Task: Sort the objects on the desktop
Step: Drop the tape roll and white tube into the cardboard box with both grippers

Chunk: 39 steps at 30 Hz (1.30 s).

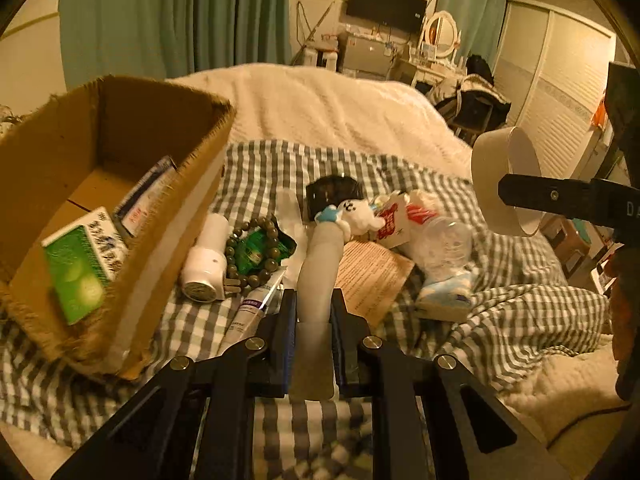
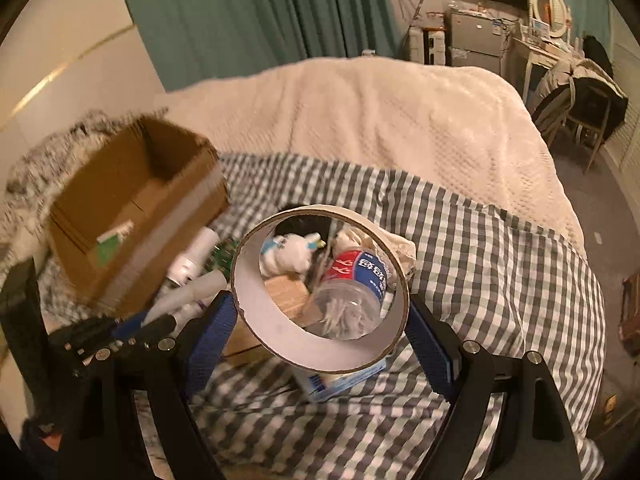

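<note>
a checked blanket (image 2: 460, 264) covers the near end of a cream bed (image 2: 400, 120); green curtains (image 2: 248, 8) hang behind. the left gripper (image 1: 313, 312) pinches a frosted tube (image 1: 320, 264). the right gripper (image 2: 320, 320) clasps a tape roll (image 2: 280, 328). a cardboard box (image 1: 60, 152) sits at the blanket's left edge.

I've got the cardboard box (image 1: 120, 208) on my left, clutter beside it on the checked blanket (image 1: 500, 312), bottle (image 1: 444, 244) right.

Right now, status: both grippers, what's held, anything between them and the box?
Left gripper shut on frosted tube. Right gripper shut on tape roll, lifted off the bedding. Cardboard box open, partly filled. Nothing blocks it.
</note>
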Available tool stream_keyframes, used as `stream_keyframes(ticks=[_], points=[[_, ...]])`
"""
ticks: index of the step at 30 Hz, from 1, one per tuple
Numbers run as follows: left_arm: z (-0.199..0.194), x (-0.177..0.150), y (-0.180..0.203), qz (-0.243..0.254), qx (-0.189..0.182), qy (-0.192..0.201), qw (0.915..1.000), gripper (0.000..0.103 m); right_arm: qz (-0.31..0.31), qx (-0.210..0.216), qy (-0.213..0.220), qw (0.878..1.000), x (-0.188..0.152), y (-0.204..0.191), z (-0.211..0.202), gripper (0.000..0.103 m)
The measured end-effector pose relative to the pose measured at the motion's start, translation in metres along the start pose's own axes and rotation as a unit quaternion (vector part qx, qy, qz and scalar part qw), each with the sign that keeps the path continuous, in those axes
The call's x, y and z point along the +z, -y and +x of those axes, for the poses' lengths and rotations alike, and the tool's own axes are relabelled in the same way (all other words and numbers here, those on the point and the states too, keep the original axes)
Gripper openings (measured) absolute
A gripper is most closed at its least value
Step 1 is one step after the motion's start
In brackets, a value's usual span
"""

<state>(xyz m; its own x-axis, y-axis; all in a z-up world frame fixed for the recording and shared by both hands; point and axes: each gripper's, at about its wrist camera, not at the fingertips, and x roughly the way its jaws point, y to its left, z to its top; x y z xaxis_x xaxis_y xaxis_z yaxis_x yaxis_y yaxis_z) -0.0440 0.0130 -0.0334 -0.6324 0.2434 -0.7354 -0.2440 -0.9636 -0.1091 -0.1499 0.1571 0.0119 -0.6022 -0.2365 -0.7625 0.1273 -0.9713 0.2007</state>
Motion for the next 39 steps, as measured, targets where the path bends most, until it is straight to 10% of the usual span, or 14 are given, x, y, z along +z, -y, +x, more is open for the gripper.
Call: stream_keyframes(ticks=[18, 26, 33, 36, 39], points=[[-0.097, 0.049, -0.065, -0.037, 0.028, 0.117, 0.9920, 0.015, -0.079, 0.068, 0.033, 0.994, 0.026, -0.100, -0.038, 0.084], [-0.080, 0.059, -0.120, -0.059, 0.092, 0.130, 0.9854, 0.015, -0.101, 0.118, 0.023, 0.988, 0.068, -0.180, 0.010, 0.084], [-0.050, 0.054, -0.152, -0.068, 0.066, 0.127, 0.9874, 0.016, -0.066, 0.146, -0.007, 0.987, 0.091, -0.210, 0.071, 0.085], [-0.046, 0.055, -0.159, -0.075, 0.059, 0.134, 0.9864, 0.026, -0.063, 0.141, -0.002, 0.988, 0.099, -0.215, 0.083, 0.090], [-0.049, 0.051, -0.158, -0.079, 0.058, 0.144, 0.9848, 0.086, -0.058, 0.121, 0.008, 0.991, 0.104, -0.217, 0.086, 0.097]])
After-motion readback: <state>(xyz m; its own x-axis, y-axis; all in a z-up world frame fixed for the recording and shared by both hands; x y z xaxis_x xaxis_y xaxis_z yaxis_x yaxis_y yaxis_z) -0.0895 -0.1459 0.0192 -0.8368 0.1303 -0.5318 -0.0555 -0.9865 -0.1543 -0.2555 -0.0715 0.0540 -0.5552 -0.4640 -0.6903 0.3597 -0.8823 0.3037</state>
